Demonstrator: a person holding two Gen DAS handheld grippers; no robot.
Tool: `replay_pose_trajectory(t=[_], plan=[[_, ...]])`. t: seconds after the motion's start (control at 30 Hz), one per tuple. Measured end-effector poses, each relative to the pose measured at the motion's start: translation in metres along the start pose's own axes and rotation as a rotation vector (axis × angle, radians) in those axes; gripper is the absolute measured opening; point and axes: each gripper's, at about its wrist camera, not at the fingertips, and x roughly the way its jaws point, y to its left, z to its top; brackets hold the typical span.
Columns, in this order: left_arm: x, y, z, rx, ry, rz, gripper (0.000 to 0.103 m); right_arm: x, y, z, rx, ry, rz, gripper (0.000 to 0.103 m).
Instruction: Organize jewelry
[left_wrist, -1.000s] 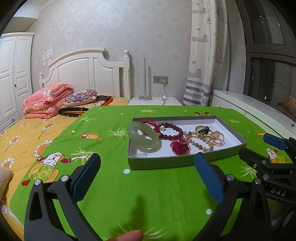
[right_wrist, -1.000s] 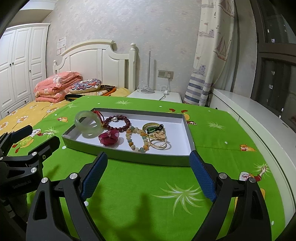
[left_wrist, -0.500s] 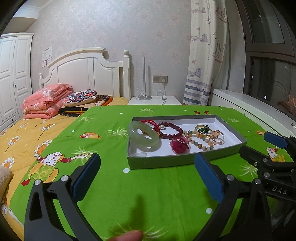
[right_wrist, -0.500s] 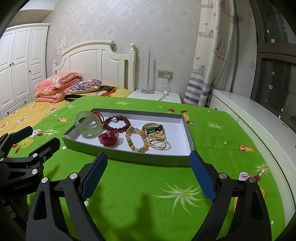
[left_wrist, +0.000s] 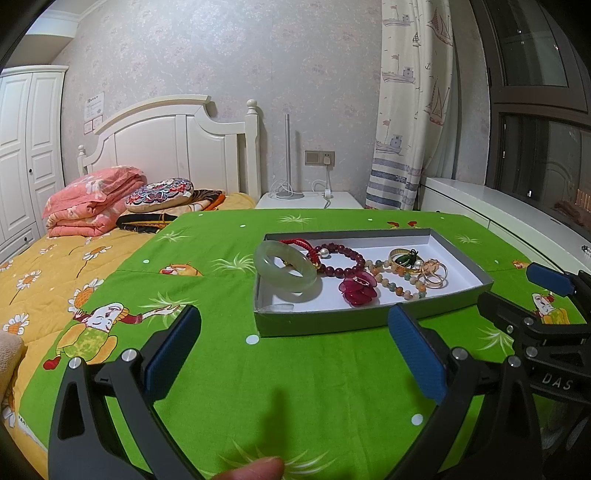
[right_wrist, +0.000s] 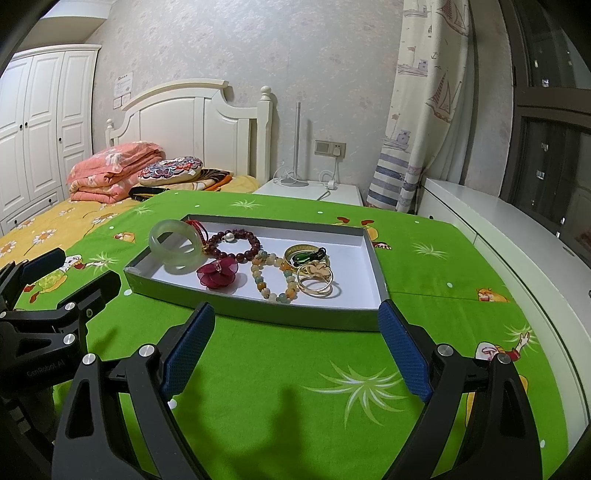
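A shallow grey tray (left_wrist: 373, 320) (right_wrist: 255, 312) with a white floor lies on the green cloth. Inside it rest a pale green jade bangle (left_wrist: 284, 266) (right_wrist: 173, 242), a dark red bead bracelet (left_wrist: 347, 254) (right_wrist: 236, 243), a crimson flower piece (left_wrist: 357, 290) (right_wrist: 218, 273), a pastel bead bracelet (left_wrist: 397, 280) (right_wrist: 273, 280), gold rings (left_wrist: 434, 275) (right_wrist: 316, 280) and a green-stone piece (left_wrist: 404, 257) (right_wrist: 306, 254). My left gripper (left_wrist: 293, 328) hovers open just short of the tray's near wall. My right gripper (right_wrist: 295, 321) is open at the same wall, empty.
The green cartoon-print cloth (left_wrist: 295, 387) covers a table beside a bed with a yellow quilt (left_wrist: 44, 280), pink folded blanket (left_wrist: 92, 199) and patterned cushion (left_wrist: 159, 194). A white nightstand (left_wrist: 310, 199) and white ledge (right_wrist: 517, 229) stand behind. A fingertip (left_wrist: 255, 469) shows at the bottom edge.
Both grippers have crept very slightly toward the tray; the jewelry has not moved.
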Motion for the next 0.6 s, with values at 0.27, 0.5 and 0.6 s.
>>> replay_pose_trajectory(t=[0.27,0.5,0.6], plan=[[-0.0031,-0.0005,-0.0026,-0.003,-0.016,0.013,0.098,-0.0015,-0.0001,0.0002,-0.007,-0.002,-0.004,0.084],[-0.0059,0.0015,0.0011,-0.01,-0.021,0.013,0.098,-0.0029,0.0,-0.0004,-0.01,-0.001,-0.005,0.084],[-0.0056,0.002,0.002,-0.012,-0.021,0.012,0.098,-0.0039,0.0005,-0.0008,-0.015,-0.003,-0.007,0.084]])
